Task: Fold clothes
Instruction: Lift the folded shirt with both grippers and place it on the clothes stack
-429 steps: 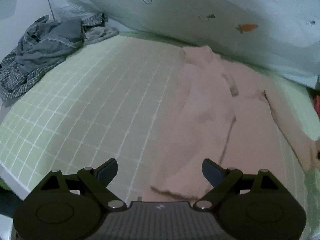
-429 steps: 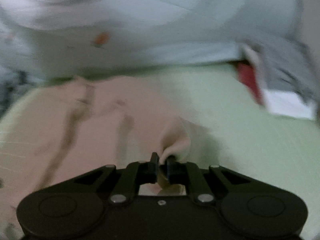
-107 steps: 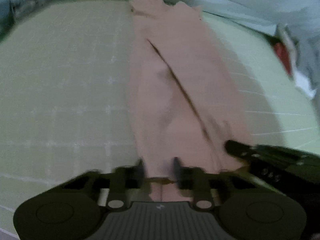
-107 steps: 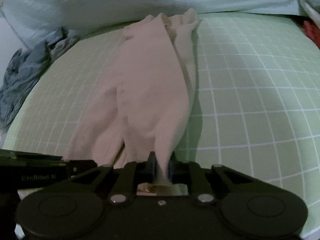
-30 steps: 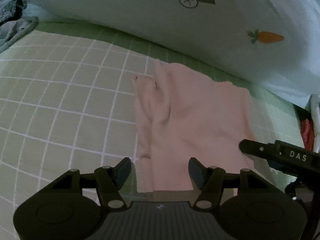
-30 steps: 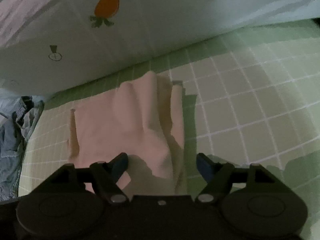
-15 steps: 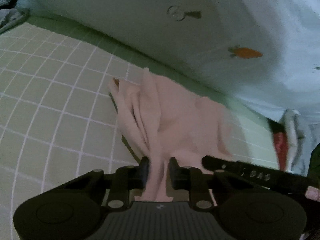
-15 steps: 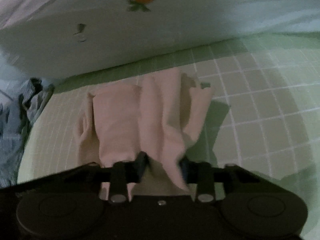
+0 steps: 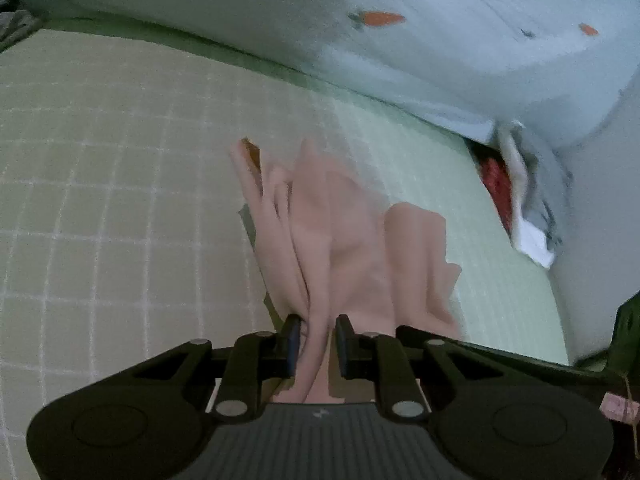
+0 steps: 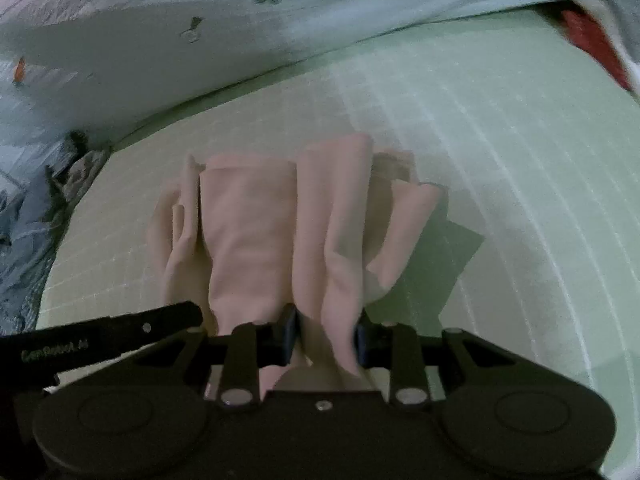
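Observation:
A folded pink garment (image 9: 340, 240) hangs in pleats from both grippers above the green checked bed sheet (image 9: 100, 200). My left gripper (image 9: 316, 340) is shut on the near edge of its left side. My right gripper (image 10: 326, 334) is shut on the near edge of its right side, seen in the right wrist view as a bunched pink bundle (image 10: 280, 232). The right gripper's arm (image 9: 500, 356) shows beside the left one, and the left gripper's arm (image 10: 100, 340) shows at the lower left of the right wrist view.
A pale blue duvet with carrot prints (image 9: 440, 40) lies along the far side of the bed. A red and white item (image 9: 508, 188) sits at the far right. A pile of grey clothes (image 10: 32, 220) lies at the far left.
Both grippers have closed on the near edge of the folded pink garment and lifted it off the sheet. It now hangs in pleats and has moved away from the duvet.

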A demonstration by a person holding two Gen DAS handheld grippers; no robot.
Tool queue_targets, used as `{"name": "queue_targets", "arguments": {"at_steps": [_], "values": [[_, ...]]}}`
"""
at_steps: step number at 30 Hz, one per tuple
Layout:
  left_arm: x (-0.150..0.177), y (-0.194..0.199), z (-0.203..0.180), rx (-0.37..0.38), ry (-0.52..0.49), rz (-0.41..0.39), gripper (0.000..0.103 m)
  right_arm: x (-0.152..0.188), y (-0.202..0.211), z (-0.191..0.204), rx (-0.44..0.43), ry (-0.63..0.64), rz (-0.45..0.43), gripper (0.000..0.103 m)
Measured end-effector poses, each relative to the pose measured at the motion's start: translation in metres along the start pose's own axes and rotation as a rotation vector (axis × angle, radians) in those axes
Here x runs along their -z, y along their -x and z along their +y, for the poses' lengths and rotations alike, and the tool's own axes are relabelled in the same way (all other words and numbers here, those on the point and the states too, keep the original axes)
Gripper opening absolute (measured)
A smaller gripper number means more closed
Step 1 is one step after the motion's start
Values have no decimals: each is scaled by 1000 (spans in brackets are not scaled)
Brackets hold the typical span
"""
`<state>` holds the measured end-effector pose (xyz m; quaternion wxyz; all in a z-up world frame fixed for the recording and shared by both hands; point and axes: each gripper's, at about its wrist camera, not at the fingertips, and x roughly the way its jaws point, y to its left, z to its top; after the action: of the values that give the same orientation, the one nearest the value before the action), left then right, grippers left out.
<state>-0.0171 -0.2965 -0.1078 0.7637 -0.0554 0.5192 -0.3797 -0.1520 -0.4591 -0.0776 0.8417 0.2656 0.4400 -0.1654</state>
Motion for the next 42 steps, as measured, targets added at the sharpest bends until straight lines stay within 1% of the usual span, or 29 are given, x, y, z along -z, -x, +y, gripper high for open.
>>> {"name": "queue_targets", "arguments": {"at_steps": [3, 6, 8, 11, 13, 16, 17, 21, 23, 26, 31, 32, 35, 36, 38, 39, 40, 41, 42], "values": [[11, -4, -15, 23, -53, 29, 19, 18, 15, -18, 26, -51, -19, 29], [19, -12, -38, 36, -103, 52, 19, 24, 24, -45, 32, -115, -24, 29], [17, -22, -58, 37, -132, 52, 19, 22, 30, -65, 32, -137, -40, 29], [17, -42, -94, 33, -168, 51, 18, 12, 37, -106, 28, -141, -61, 29], [16, -63, -126, 30, -179, 49, 19, 2, 42, -140, 20, -133, -67, 29], [14, -94, -177, 34, -152, 50, 19, -20, 57, -195, 18, -109, -75, 29], [13, -104, -195, 45, -153, 45, 19, -28, 67, -214, 24, -97, -90, 29], [4, -146, -270, 102, -161, 17, 18, -71, 101, -289, 43, -70, -187, 29], [-8, -161, -310, 131, -189, -12, 18, -95, 115, -324, 54, -78, -236, 29], [-28, -180, -364, 169, -238, -59, 19, -137, 133, -362, 78, -53, -299, 29], [-86, -216, -438, 241, -255, -143, 19, -216, 160, -417, 100, 4, -427, 29], [-100, -221, -451, 255, -261, -166, 19, -231, 159, -425, 108, 7, -447, 29], [-142, -231, -482, 281, -300, -239, 19, -272, 139, -444, 149, -6, -488, 29], [-156, -235, -492, 278, -313, -263, 19, -286, 133, -451, 162, -11, -501, 30], [-181, -246, -505, 254, -325, -312, 19, -313, 119, -463, 190, -20, -528, 36], [-190, -254, -505, 229, -324, -324, 26, -327, 113, -470, 203, -24, -541, 43], [-199, -263, -505, 202, -322, -334, 35, -341, 106, -476, 217, -29, -555, 48], [-208, -273, -505, 175, -320, -343, 39, -355, 99, -482, 231, -33, -568, 49], [-215, -286, -501, 134, -304, -331, 41, -368, 93, -488, 244, -38, -582, 48]]}}
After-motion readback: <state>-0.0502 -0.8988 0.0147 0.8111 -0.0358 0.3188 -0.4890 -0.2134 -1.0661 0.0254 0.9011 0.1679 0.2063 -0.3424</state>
